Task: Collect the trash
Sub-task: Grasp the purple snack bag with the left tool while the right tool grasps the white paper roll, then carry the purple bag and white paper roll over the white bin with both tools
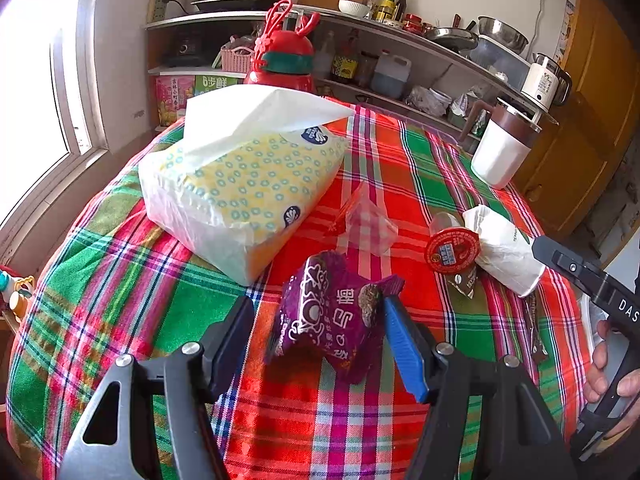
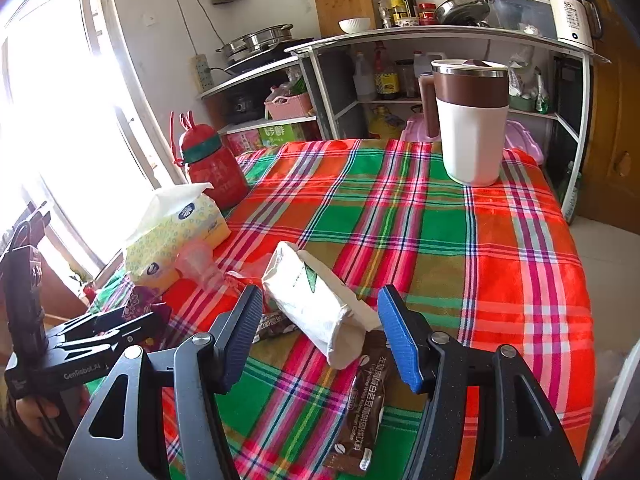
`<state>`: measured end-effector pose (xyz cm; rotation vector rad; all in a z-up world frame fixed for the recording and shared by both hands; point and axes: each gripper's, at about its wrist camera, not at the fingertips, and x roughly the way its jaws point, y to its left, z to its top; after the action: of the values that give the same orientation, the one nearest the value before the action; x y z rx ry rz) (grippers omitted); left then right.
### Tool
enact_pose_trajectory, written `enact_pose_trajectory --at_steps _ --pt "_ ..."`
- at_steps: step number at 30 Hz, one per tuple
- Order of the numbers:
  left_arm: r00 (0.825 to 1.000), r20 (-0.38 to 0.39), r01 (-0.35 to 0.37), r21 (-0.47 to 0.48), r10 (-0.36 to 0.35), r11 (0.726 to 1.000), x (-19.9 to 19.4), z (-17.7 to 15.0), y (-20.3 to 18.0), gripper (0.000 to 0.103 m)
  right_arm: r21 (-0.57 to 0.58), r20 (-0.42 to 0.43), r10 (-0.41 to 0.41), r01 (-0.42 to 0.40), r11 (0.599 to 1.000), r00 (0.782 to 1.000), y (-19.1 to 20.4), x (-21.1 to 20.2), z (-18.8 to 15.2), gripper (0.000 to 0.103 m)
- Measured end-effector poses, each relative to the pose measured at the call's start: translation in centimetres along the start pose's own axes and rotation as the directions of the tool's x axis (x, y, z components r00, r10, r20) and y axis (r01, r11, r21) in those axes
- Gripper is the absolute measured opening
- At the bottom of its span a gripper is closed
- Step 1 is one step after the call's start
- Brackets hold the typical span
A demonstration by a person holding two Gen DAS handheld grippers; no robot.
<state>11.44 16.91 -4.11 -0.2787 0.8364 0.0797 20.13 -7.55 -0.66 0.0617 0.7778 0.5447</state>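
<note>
A crumpled purple snack wrapper (image 1: pixel 332 320) lies on the plaid tablecloth between the open fingers of my left gripper (image 1: pixel 318 312); the blue pad (image 1: pixel 402 348) touches its right edge. A white paper bag (image 2: pixel 320 308) lies between the open fingers of my right gripper (image 2: pixel 320 316), which do not grip it. The bag also shows in the left wrist view (image 1: pixel 504 250), beside a red-lidded jelly cup (image 1: pixel 452 248). A brown coffee sachet (image 2: pixel 360 408) lies under the bag. A clear plastic wrapper (image 1: pixel 366 220) lies mid-table.
A tissue pack (image 1: pixel 240 188) sits at the left, a red bottle (image 2: pixel 212 164) behind it, and a white and brown mug (image 2: pixel 470 120) at the far side. Kitchen shelves (image 2: pixel 440 40) stand beyond the table. The left gripper's body (image 2: pixel 80 340) is at the table's left.
</note>
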Motion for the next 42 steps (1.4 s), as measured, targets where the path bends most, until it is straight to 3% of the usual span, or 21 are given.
enact_pose_trajectory --at_steps 10,15,24,28,42 --pt "1.0 -0.015 0.017 -0.013 -0.017 1.0 1.0 0.4 -0.4 0.069 0.013 -0.03 0.007 -0.007 1.0 1.0 -0.1 1.0 -0.2 0.061" --pt "1.0 -0.006 0.011 0.0 -0.011 1.0 1.0 0.3 -0.8 0.068 0.013 -0.035 0.008 -0.008 1.0 0.999 -0.1 1.3 -0.3 0.042" --pt "1.0 -0.006 0.024 0.009 -0.024 1.0 0.9 0.2 -0.8 0.044 0.009 -0.033 0.031 -0.03 1.0 0.999 0.0 1.2 -0.8 0.019" --pt "1.0 0.005 0.019 0.016 -0.02 1.0 0.6 0.2 -0.9 0.042 -0.001 -0.021 0.033 -0.033 0.999 0.999 0.1 0.9 -0.8 0.008" --pt "0.997 0.041 0.056 0.042 -0.058 0.998 -1.8 0.0 -2.3 0.041 -0.003 0.033 0.045 -0.045 0.999 0.998 0.4 -1.3 -1.0 0.007"
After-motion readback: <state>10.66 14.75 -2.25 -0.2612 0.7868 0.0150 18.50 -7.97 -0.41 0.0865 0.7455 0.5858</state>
